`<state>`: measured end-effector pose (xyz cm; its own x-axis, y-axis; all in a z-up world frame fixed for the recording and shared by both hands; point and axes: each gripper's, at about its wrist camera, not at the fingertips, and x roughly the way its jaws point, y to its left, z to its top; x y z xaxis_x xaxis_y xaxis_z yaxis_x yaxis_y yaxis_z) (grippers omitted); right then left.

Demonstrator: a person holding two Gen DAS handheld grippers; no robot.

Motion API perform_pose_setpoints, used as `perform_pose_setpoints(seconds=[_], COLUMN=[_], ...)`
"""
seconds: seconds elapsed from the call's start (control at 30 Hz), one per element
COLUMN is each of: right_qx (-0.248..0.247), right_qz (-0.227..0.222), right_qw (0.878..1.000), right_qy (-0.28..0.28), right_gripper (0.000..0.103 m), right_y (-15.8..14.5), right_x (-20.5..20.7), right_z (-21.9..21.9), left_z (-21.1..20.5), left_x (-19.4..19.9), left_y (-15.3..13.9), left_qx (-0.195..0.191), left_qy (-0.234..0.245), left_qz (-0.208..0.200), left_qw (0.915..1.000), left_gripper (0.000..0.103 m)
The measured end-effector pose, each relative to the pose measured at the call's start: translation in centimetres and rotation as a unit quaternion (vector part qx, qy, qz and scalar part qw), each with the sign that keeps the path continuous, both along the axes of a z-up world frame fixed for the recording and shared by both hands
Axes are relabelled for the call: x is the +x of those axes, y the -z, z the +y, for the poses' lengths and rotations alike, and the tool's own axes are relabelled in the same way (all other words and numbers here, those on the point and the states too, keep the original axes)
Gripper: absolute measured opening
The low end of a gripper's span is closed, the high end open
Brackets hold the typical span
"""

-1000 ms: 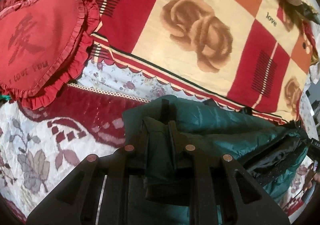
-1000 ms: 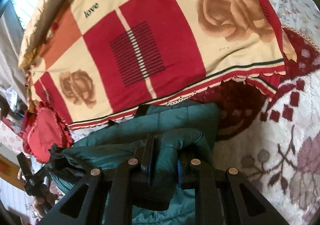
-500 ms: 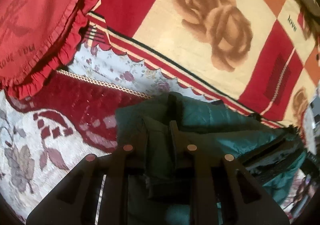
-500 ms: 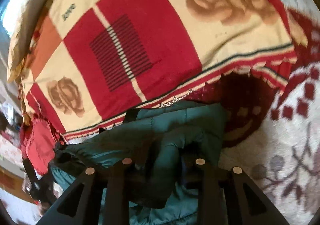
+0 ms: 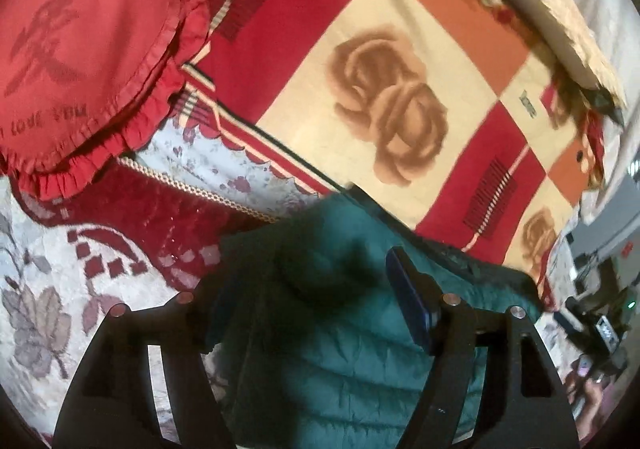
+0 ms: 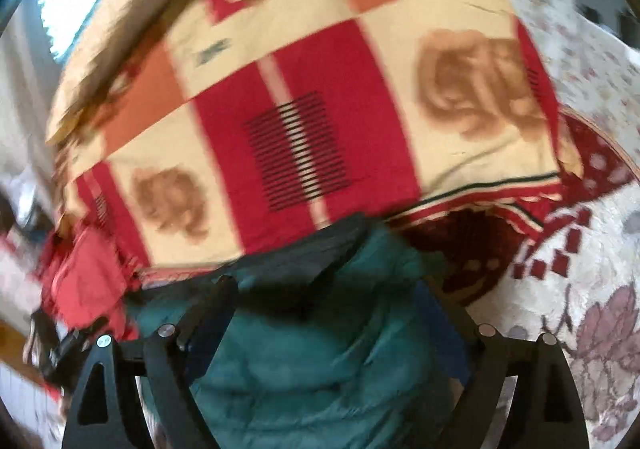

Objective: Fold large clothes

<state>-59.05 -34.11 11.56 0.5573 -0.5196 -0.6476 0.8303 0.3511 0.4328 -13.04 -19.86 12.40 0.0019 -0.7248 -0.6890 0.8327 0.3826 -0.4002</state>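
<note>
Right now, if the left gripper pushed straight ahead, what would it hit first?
Probably the puffy teal quilted jacket bunched between the left gripper's open jaws; beyond it lies the red-and-cream rose-print blanket, though depth is unclear.

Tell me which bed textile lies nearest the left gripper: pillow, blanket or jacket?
The green puffer jacket, lying between the open left gripper fingers; the heart pillow and rose blanket lie beyond.

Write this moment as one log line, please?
left gripper: open | right gripper: open | green jacket: released, on bed | blanket: behind
</note>
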Motion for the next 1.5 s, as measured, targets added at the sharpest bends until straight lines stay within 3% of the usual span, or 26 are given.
perform_pose_setpoints(seconds=[0.07,0.17,0.27,0.4,0.57,0.83,0.97,1.17,1.33,1.5], right_qx=[-0.015,-0.019,0.004,-0.013,-0.012,0.005,0.032,0.011,-0.018,-0.032], right_qz=[0.030,0.086,0.113,0.175,0.192,0.189,0.150,0.125,0.163,0.184], right_qw=[0.998,0.988,0.980,0.975,0.977,0.979,0.985,0.990,0.984,0.981], right_qy=[-0.058,-0.126,-0.166,-0.139,-0.096,-0.080,-0.075,-0.071,-0.067,-0.047], right_gripper=[0.088,0.084,0.069,0.067,0.067,0.067,0.067,0.067,0.068,0.068], right_y=[0.1,1.8,5.1,8.9,10.6,11.1,8.9,5.7,5.3,6.8], right_x=[3.2,8.1,12.7,16.0,17.8,17.5,15.8,11.9,10.4,9.9], right_z=[2.3,4.6,5.5,3.9,-0.1,-0.7,0.4,3.4,4.5,2.6], left_z=[0.4,0.3,0.0,-0.8,-1.6,-1.7,-1.4,-0.9,-1.3,-2.6], left_x=[-1.5,-3.4,-5.2,-6.5,-6.1,-6.8,-7.0,-7.7,-8.4,-8.5], left_y=[0.1,1.7,4.0,6.6,7.4,7.6,7.0,5.8,5.5,6.0], left_qx=[0.002,0.014,0.039,0.070,0.080,0.088,0.088,0.078,0.075,0.084], left_qy=[0.008,0.023,0.030,0.033,0.031,0.031,0.033,0.039,0.037,0.030], left_qz=[-0.024,-0.028,-0.045,-0.077,-0.092,-0.126,-0.126,-0.133,-0.135,-0.144], left_qw=[0.9997,0.9992,0.9978,0.9940,0.9921,0.9876,0.9876,0.9872,0.9873,0.9856], left_gripper=[0.071,0.071,0.071,0.071,0.071,0.071,0.071,0.071,0.071,0.071])
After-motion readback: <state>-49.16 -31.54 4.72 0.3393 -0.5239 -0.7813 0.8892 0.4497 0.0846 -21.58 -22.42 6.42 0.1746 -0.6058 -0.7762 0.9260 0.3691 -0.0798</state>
